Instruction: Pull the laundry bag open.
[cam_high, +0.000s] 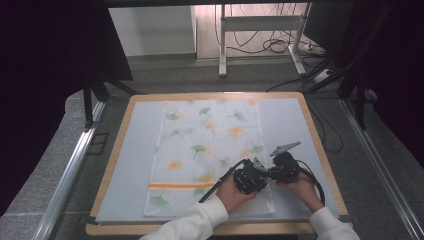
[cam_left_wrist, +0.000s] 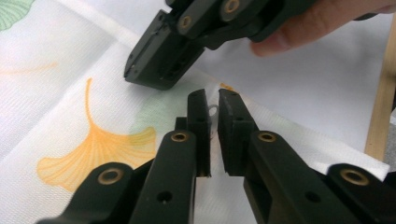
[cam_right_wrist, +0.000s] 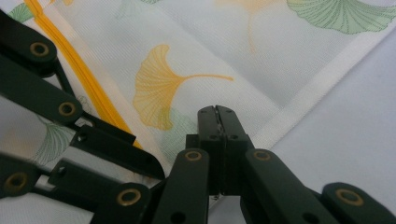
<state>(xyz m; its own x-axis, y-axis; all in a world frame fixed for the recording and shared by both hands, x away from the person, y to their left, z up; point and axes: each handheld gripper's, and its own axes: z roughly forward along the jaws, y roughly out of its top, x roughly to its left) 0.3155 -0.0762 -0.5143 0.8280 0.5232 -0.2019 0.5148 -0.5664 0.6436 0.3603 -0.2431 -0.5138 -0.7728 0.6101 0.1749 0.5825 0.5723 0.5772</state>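
A white cloth (cam_high: 207, 150) printed with green and orange ginkgo leaves, crossed by an orange stripe (cam_high: 181, 185), lies flat on a pale mat (cam_high: 131, 165) covering the wooden table (cam_high: 320, 150). At the cloth's near right part, the left gripper (cam_high: 248, 178) rests on the fabric; in the left gripper view its jaws stand nearly together with a narrow gap, a small pale ring (cam_left_wrist: 213, 111) between the pads (cam_left_wrist: 200, 122), and whether they pinch it cannot be told. Just beside it, the right gripper (cam_high: 283, 167) is closed; in the right gripper view its pads (cam_right_wrist: 217, 122) meet above the cloth's white hem (cam_right_wrist: 299, 103). Each gripper is held by a hand in a white sleeve (cam_high: 197, 222).
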